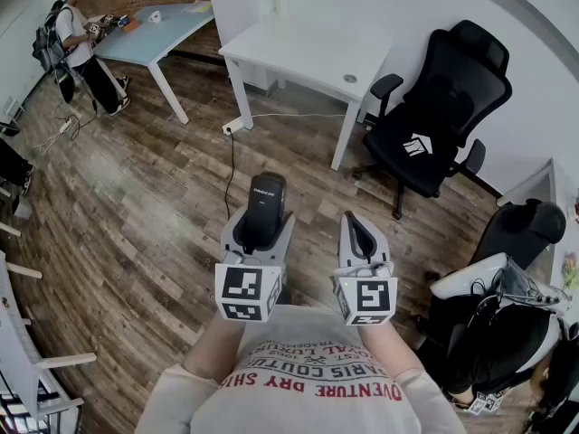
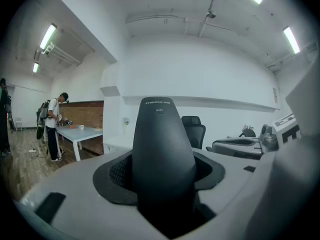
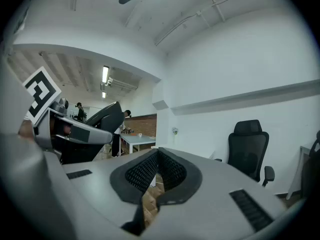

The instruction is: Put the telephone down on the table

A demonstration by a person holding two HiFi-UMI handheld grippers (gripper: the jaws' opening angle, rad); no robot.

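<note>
The telephone (image 1: pixel 263 204) is a black handset that stands upright between the jaws of my left gripper (image 1: pixel 260 231), which is shut on it, held in the air above the wooden floor. In the left gripper view the telephone (image 2: pixel 162 144) fills the middle, with the pads pressed on both its sides. My right gripper (image 1: pixel 361 235) hangs beside it to the right, shut with nothing in it. In the right gripper view its pads (image 3: pixel 142 171) meet at the tip, and the telephone (image 3: pixel 107 116) shows at the left. The white table (image 1: pixel 308 57) stands ahead, well beyond both grippers.
A black office chair (image 1: pixel 432 120) stands right of the white table, and another chair (image 1: pixel 525 229) at the right edge. A light blue table (image 1: pixel 158 21) with a person (image 1: pixel 77 43) beside it is at the far left. A cable (image 1: pixel 231 165) runs across the floor.
</note>
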